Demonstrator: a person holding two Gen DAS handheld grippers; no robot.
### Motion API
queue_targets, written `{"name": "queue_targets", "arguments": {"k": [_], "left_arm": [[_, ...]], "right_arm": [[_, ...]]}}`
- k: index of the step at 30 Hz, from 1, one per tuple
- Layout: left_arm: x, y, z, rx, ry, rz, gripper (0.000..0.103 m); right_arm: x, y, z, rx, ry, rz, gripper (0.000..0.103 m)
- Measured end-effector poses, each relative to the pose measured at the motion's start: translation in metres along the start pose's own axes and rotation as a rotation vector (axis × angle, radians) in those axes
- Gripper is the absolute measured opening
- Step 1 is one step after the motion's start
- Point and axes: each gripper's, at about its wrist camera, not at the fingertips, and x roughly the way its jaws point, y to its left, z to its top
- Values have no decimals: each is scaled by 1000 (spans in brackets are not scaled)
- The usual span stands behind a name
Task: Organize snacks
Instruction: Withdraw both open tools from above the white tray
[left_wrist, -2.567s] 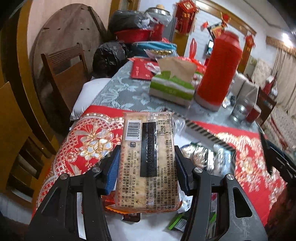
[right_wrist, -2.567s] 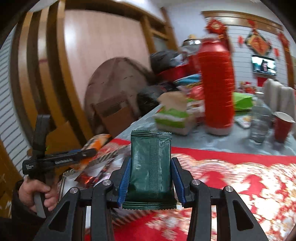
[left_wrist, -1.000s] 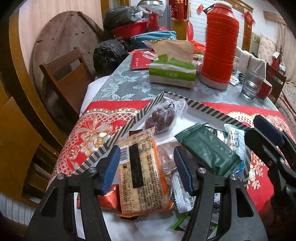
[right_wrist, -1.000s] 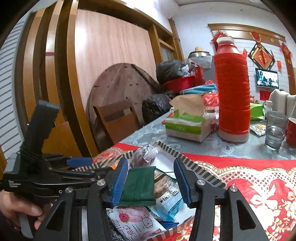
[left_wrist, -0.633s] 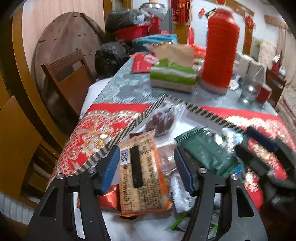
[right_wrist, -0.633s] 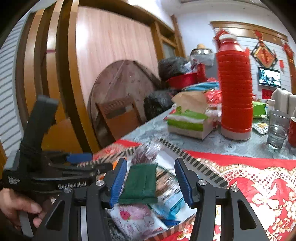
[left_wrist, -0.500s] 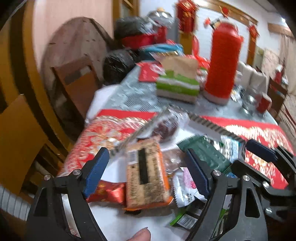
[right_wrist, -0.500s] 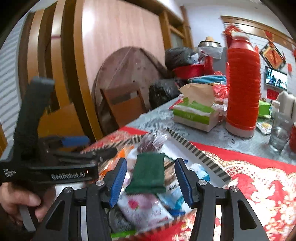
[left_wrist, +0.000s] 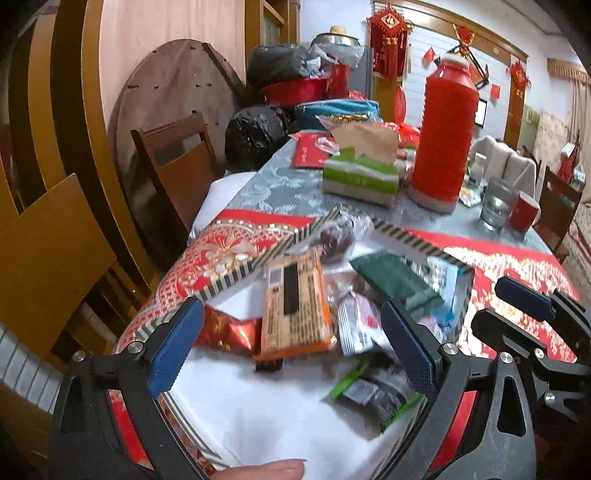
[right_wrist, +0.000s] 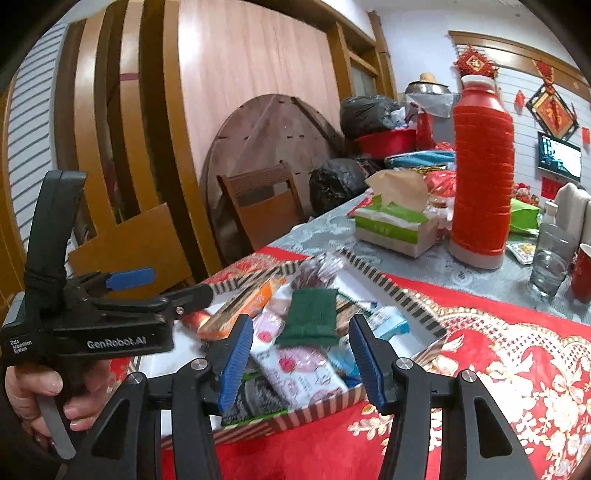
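A striped-rim box with a white floor holds several snack packets. In it lie an orange cracker pack, a dark green packet, a clear bag of dark red fruit, a pink-and-white packet and a red foil packet. My left gripper hovers over the box's near end, its jaws opening wide and gripping nothing. My right gripper stands open above the box, the green packet lying loose beyond its pads. The left gripper shows at the left of the right wrist view.
Behind the box stand a tall red thermos, a green tissue box, a glass and a red cup. A wooden chair and black bags sit at the table's left. A hand holds the left gripper's handle.
The cracker pack and the green packet, held earlier, now lie in the box. The left jaws have spread wider, and both grippers have drawn back and up from the box.
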Motion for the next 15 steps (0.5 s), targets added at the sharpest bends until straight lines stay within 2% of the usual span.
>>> {"name": "queue_targets", "arguments": {"k": [6,9,15], "left_arm": [[-5,-4,-12,0,39,12,97],[-13,-3,-14,-20,31,8,97],[-21,-7,-17,-7,36,46,97]], "right_arm": [[-6,9,-5,-28,-9,-1,52],[-9,7,-8,-23,-22,-5,52],[-10,-3,-15,5,-53,-16,52]]}}
